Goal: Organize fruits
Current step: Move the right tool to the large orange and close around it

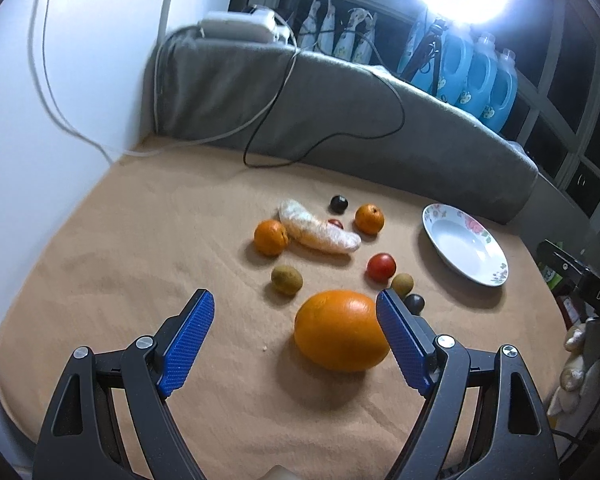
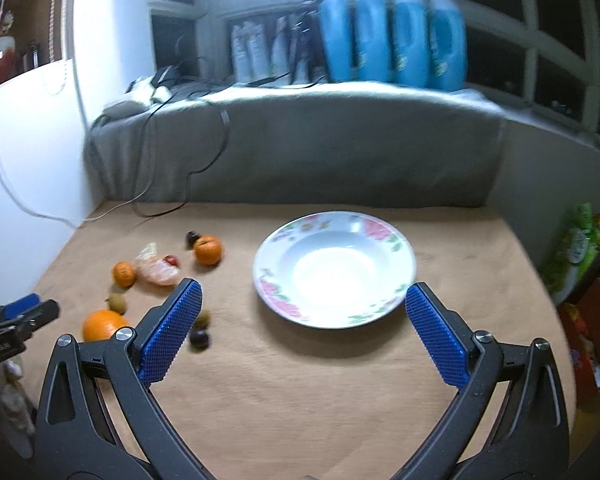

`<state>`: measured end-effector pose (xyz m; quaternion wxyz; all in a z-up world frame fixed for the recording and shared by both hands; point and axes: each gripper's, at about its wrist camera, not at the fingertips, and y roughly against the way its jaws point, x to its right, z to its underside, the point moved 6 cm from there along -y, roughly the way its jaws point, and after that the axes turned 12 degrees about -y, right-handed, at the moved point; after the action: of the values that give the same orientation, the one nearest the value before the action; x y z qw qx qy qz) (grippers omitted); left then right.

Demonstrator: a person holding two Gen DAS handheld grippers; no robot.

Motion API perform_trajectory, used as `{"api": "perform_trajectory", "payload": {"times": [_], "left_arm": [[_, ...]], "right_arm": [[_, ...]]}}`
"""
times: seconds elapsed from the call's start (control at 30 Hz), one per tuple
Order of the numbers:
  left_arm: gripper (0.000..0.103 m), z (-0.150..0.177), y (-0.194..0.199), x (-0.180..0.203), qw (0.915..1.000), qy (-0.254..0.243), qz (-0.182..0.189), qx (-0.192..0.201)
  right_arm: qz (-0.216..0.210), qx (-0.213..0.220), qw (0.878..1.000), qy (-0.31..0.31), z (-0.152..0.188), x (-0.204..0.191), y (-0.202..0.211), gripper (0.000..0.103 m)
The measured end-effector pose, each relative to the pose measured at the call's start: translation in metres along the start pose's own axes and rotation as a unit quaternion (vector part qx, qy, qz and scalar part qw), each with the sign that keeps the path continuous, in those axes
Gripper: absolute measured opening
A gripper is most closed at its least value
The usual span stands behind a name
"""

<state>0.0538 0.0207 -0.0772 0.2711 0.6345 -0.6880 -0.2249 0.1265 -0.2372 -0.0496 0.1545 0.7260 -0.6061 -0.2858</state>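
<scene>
Left wrist view: the left gripper [image 1: 296,308] holds its blue fingers [image 1: 188,340] spread wide, the big orange [image 1: 340,330] lying on the tan table [image 1: 140,248] just inside the right finger. Smaller fruits lie scattered beyond, around a wrapped banana [image 1: 320,230]. The right gripper [image 2: 302,298], likewise spread wide with nothing between its fingers, faces the flowered plate [image 2: 392,240], apart from the fruits.

Plate [image 2: 396,254] on the worktop [image 2: 300,392] toward its right edge, fruits clustered left of it, large orange [image 1: 340,330] nearest the front edge, wrapped banana [image 1: 320,232] between two small oranges behind it
</scene>
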Motion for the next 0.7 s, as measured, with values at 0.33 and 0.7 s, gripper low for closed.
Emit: {"api": "perform_trajectory", "payload": {"times": [0.33,0.7], "left_arm": [[0.082,0.016,-0.007,0.008,0.9988,0.012,0.042,-0.021],[0.079,0.030,-0.009,0.027,0.9959,0.006,0.083,-0.035]], "right_arm": [[-0.078,-0.082,0.993,0.034,0.019,-0.048,-0.028,0.103],[-0.183,-0.197,0.963,-0.008,0.041,-0.086,-0.060,0.096]]}}
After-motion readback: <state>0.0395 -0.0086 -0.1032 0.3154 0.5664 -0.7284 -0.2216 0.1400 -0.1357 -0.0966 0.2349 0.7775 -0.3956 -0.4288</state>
